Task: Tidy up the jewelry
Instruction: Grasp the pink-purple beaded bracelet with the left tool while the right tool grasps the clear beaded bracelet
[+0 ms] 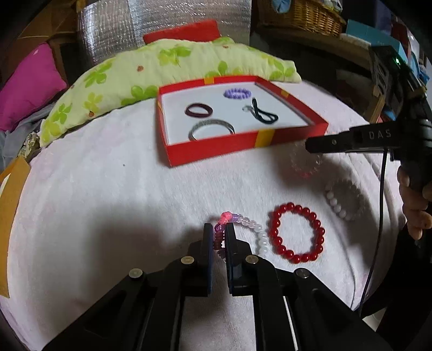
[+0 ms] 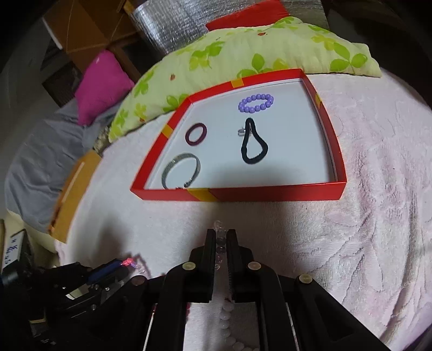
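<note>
My left gripper (image 1: 218, 229) is shut on a bracelet of pink, purple and white beads (image 1: 261, 240) that lies on the pale pink blanket. Beside it to the right lies a red bead bracelet (image 1: 297, 232), with a pale bead bracelet (image 1: 341, 201) farther right. My right gripper (image 2: 220, 235) is shut on a clear bead bracelet (image 2: 218, 225) just in front of the red box (image 2: 270, 193). The box holds a purple bead bracelet (image 2: 256, 102), a maroon hair tie (image 2: 196, 134), a black hair tie (image 2: 253, 147) and a silver bangle (image 2: 181, 171).
A green flowered pillow (image 1: 167, 67) lies behind the box, a magenta cushion (image 1: 27, 83) at far left. An orange box (image 2: 73, 194) sits at the blanket's left edge. A wicker basket (image 1: 305, 16) stands at back right. A hand (image 1: 413, 205) and a black cable (image 1: 380, 216) are at right.
</note>
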The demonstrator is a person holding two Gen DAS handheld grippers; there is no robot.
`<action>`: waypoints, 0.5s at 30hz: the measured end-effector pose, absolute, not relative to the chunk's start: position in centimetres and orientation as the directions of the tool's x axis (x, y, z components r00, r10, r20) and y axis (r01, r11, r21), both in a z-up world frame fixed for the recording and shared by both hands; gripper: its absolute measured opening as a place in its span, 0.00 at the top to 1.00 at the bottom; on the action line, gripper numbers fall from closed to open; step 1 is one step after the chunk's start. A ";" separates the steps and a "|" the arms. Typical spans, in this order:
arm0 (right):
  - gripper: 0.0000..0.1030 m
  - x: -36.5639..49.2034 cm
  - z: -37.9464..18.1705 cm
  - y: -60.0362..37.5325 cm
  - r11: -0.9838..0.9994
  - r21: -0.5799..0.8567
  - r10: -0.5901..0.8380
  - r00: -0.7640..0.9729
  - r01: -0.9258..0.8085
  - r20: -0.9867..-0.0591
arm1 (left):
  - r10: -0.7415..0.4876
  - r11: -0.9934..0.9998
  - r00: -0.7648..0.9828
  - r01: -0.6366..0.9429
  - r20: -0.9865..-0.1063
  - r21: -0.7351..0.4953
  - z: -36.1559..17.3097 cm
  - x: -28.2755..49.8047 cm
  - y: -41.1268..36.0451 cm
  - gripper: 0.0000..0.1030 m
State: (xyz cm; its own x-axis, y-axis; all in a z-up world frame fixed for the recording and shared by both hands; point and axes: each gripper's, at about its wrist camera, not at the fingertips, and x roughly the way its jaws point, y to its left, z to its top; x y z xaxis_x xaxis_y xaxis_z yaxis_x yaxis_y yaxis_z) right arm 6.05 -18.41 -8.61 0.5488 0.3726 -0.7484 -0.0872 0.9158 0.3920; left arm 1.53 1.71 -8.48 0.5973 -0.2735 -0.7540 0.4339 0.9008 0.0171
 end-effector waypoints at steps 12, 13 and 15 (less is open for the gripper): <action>0.91 5.3 -7.0 -19.6 0.884 0.456 0.429 0.576 -0.107 -0.696 | -0.258 0.923 0.640 0.384 -0.723 0.010 -6.6 1.8 2.5 0.92; 0.91 5.3 -6.9 -19.8 0.880 0.462 0.435 0.579 -0.110 -0.690 | -0.253 0.924 0.646 0.381 -0.721 0.017 -6.3 1.8 2.4 0.92; 0.91 5.1 -6.5 -20.2 0.869 0.481 0.451 0.584 -0.115 -0.675 | -0.261 0.923 0.641 0.385 -0.722 0.009 -5.7 1.8 2.2 0.92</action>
State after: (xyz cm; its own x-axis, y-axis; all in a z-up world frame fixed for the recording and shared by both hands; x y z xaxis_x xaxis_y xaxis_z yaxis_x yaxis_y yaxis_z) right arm 5.09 -20.16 -6.54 0.5835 0.4510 -0.6754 -0.1151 0.8691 0.4810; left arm 1.77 2.21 -5.72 0.6411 -0.2608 -0.7218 0.3855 0.9227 0.0090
